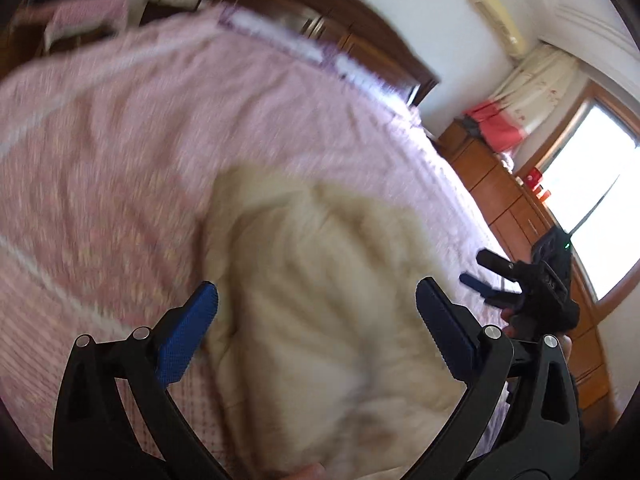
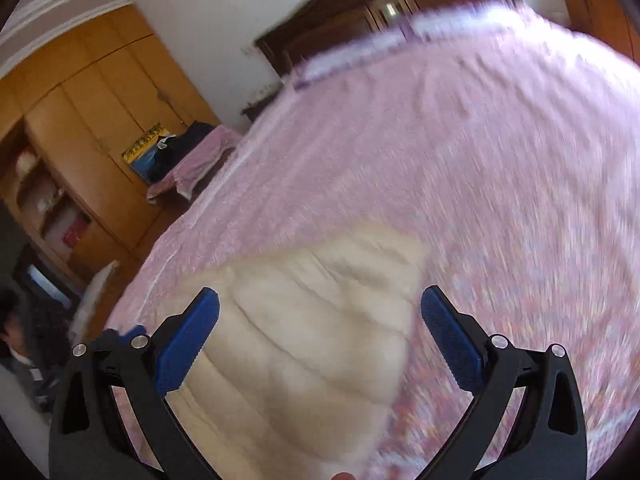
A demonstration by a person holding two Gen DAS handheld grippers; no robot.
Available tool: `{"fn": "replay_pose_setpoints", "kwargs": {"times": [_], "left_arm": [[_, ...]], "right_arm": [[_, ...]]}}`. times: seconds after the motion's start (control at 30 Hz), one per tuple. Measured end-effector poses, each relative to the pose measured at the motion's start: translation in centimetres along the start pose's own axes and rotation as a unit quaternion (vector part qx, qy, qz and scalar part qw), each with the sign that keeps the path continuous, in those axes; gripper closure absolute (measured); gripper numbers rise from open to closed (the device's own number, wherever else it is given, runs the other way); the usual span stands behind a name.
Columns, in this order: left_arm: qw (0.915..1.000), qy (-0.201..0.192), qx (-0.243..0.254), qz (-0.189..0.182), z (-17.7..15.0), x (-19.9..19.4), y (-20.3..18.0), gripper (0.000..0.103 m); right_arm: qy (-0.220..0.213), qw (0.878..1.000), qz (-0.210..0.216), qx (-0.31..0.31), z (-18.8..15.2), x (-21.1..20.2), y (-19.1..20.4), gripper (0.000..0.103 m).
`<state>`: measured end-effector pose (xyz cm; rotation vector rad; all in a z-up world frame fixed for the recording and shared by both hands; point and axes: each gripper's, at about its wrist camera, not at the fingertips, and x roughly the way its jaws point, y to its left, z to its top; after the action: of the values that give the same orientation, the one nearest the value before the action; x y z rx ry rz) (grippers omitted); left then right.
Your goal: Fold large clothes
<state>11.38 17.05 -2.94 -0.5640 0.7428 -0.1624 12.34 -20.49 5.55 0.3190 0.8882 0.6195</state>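
A cream quilted padded garment [image 1: 320,300] lies folded on a pink patterned bed cover [image 1: 120,160]. My left gripper [image 1: 316,300] is open and empty above it, blue pads wide apart. The right gripper [image 1: 492,280] shows at the right of the left wrist view, open, over the bed's right side. In the right wrist view the same garment [image 2: 304,320] lies on the bed cover [image 2: 480,160] and my right gripper [image 2: 320,308] is open and empty above it. Both views are motion-blurred.
A dark wooden headboard [image 1: 340,20] stands at the far end of the bed. Wooden cabinets [image 1: 500,200] and a bright window [image 1: 592,200] are right of the bed. A wooden wardrobe [image 2: 80,120] and a pile of clothes [image 2: 192,152] are left.
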Motion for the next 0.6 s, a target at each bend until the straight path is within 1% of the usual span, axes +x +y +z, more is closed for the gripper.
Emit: {"fn": "replay_pose_setpoints", "kwargs": {"times": [0.03, 0.1, 0.13, 0.17, 0.2, 0.23, 0.27, 0.33, 0.37, 0.4, 0.43, 0.47, 0.5, 0.53, 0.57, 0.6], "left_arm": [[0.9994, 0.021, -0.022, -0.018, -0.7, 1.2, 1.4, 0.005], [0.9961, 0.051, -0.057, -0.043, -1.9, 3.2, 3.5, 0.003], [0.9934, 0.05, -0.083, -0.062, -2.6, 3.7, 4.8, 0.003], [0.9924, 0.041, -0.088, -0.075, -3.0, 3.6, 5.3, 0.004], [0.9923, 0.039, -0.087, -0.079, -3.2, 3.5, 5.3, 0.004], [0.9921, 0.042, -0.086, -0.081, -3.4, 3.5, 5.2, 0.004], [0.9917, 0.045, -0.086, -0.084, -3.5, 3.5, 5.1, 0.005], [0.9884, 0.059, -0.089, -0.108, -3.8, 3.7, 5.2, 0.011], [0.9862, 0.062, -0.096, -0.119, -3.8, 3.7, 5.4, 0.012], [0.9852, 0.061, -0.102, -0.124, -3.8, 3.6, 5.6, 0.017], [0.9849, 0.052, -0.105, -0.127, -3.9, 3.3, 5.5, 0.023], [0.986, 0.036, -0.102, -0.126, -4.1, 2.8, 5.1, 0.026], [0.9873, 0.025, -0.097, -0.123, -4.4, 2.6, 4.7, 0.031], [0.9888, 0.018, -0.092, -0.116, -4.9, 2.6, 4.1, 0.034], [0.9904, 0.009, -0.092, -0.103, -5.3, 2.6, 3.7, 0.034], [0.992, -0.002, -0.09, -0.088, -5.5, 2.5, 3.2, 0.034]], "right_arm": [[0.024, 0.999, 0.011, 0.03, -0.5, 0.5, -1.5, 0.005], [0.082, 0.991, 0.047, 0.092, -1.8, 2.1, -4.0, 0.005], [0.109, 0.983, 0.085, 0.121, -2.7, 3.3, -4.8, 0.005], [0.123, 0.976, 0.116, 0.136, -3.4, 4.1, -5.1, 0.005], [0.13, 0.973, 0.139, 0.134, -4.4, 5.1, -4.9, 0.005], [0.111, 0.978, 0.134, 0.112, -5.0, 5.2, -4.4, 0.005], [0.087, 0.982, 0.142, 0.09, -5.6, 5.2, -3.6, 0.005], [0.101, 0.978, 0.171, 0.068, -6.1, 6.0, -2.2, 0.005], [0.108, 0.978, 0.17, 0.056, -6.2, 6.5, -1.7, 0.005], [0.117, 0.977, 0.171, 0.047, -6.0, 6.9, -1.2, 0.005], [0.125, 0.975, 0.178, 0.045, -5.8, 7.2, -1.1, 0.008], [0.131, 0.973, 0.187, 0.044, -5.5, 7.4, -1.0, 0.015], [0.135, 0.971, 0.194, 0.048, -5.2, 7.6, -1.1, 0.019], [0.132, 0.97, 0.195, 0.054, -4.9, 7.6, -1.3, 0.025], [0.127, 0.971, 0.196, 0.057, -4.8, 7.4, -1.4, 0.031], [0.116, 0.973, 0.191, 0.054, -4.7, 7.2, -1.3, 0.033]]}}
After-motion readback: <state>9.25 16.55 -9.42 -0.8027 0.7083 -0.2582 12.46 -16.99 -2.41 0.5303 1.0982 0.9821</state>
